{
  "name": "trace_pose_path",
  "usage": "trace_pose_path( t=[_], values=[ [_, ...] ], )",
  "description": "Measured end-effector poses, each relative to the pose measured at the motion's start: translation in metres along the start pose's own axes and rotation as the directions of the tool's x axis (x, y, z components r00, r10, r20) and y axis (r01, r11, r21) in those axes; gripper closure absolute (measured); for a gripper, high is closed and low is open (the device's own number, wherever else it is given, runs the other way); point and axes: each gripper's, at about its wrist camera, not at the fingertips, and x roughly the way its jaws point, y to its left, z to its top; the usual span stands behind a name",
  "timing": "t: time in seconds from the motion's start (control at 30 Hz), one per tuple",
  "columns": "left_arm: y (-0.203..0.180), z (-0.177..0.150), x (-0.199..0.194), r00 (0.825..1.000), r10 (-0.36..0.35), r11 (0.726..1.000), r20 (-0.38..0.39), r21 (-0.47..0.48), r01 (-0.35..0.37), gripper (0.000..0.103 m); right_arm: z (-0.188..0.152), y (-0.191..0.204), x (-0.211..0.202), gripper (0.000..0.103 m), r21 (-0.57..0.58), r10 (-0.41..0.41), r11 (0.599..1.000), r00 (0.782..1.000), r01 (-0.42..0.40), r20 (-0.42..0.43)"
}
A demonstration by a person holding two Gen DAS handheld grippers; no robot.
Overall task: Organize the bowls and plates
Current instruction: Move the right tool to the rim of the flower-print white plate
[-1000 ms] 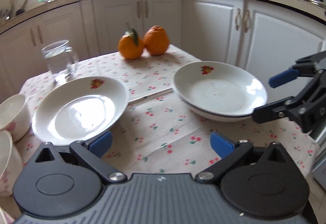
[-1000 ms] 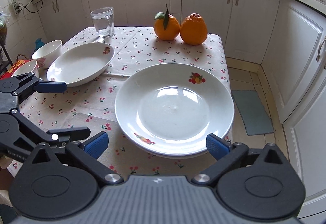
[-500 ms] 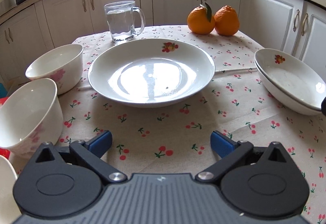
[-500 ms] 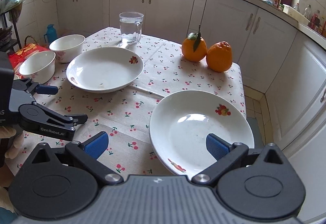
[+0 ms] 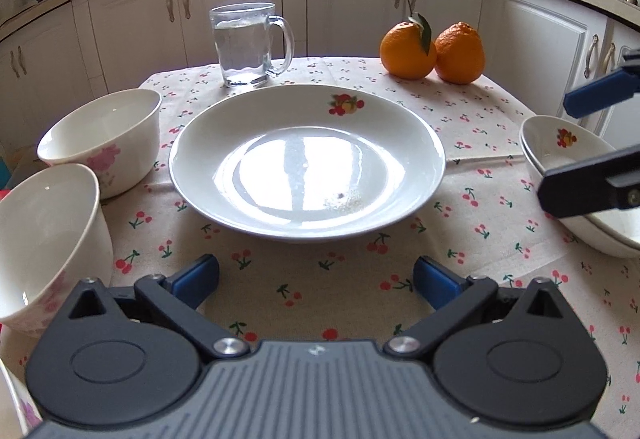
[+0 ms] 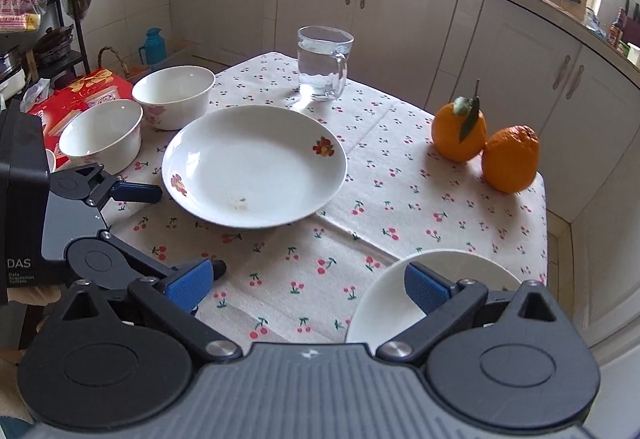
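Single plate (image 5: 307, 163) now sits dead centre in your left wrist view, square between the fingers of your left tool (image 5: 316, 279). A second ago that view had the plate lower left and the stacked plates (image 5: 580, 179) in the middle; you've swung left and lined up on the lone one. Left tool is wide, holding nothing, and short of the near rim, not touching.

Stacked plates are at the right edge of the left view, and in the right wrist view only the lower right corner shows them (image 6: 432, 287). Your right tool (image 6: 308, 287) has swung away from them: a second ago they filled that view's centre, now its right finger overlaps their rim in the picture; contact can't be told. Right tool also wide, empty.

Meaning: the stack looks settled, and the next likely step is a left grab on the lone plate's near rim to carry it over. Not started yet.

Two bowls (image 5: 100, 143) are unstacked at the left of the left view, near bowl (image 5: 44, 243) just beside your left finger, so watch that on the approach. There are crumbs in the plate.

Water mug (image 5: 248, 43) top centre behind the plate, two oranges (image 5: 432, 47) upper right, all on the cherry-print cloth (image 5: 340, 279) over the counter.
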Motion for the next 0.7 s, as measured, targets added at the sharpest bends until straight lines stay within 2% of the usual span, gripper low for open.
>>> trace_pose_path(
  t=[0.43,0.7],
  values=[
    [0.003,0.005,0.007,0.999,0.035,0.999,0.017,-0.03,-0.035,0.0,0.067,-0.012,0.068,0.0,-0.106,0.161,0.98,0.985,-0.167,-0.06],
    [0.003,0.005,0.009,0.999,0.045,0.998,0.022,-0.043,-0.044,0.0,0.086,-0.027,0.119,0.0,-0.099,0.202,0.972,0.974,-0.212,-0.1]
  ],
)
